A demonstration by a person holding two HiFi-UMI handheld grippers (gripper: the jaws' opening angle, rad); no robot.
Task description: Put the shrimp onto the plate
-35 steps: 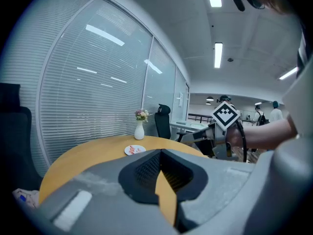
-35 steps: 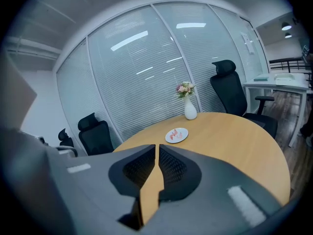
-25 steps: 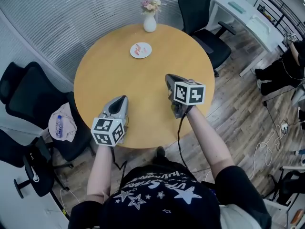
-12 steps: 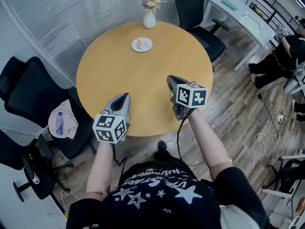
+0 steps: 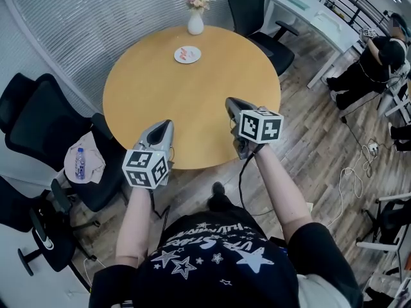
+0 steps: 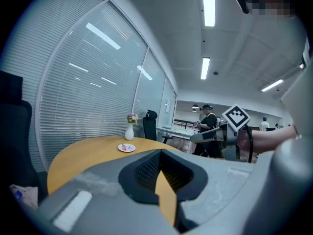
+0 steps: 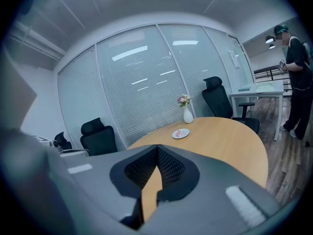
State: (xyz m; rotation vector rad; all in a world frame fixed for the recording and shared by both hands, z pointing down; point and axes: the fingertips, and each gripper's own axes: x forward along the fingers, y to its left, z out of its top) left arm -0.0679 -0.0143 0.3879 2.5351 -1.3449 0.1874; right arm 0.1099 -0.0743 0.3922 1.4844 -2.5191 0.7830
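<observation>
A small white plate lies at the far side of the round wooden table, with pink shrimp lying on it. The same plate shows far ahead in the left gripper view, and the plate also shows in the right gripper view. My left gripper hovers over the table's near edge, shut and empty. My right gripper is level with it further right, also shut on nothing. Both are far from the plate.
A white vase of flowers stands behind the plate. Black office chairs ring the table at left and back. A water bottle lies on a chair at left. A white desk and a person are at right.
The table and plate have slid up and away in the head view, so both grippers now sit at the near edge. Neither gripper has changed state.
</observation>
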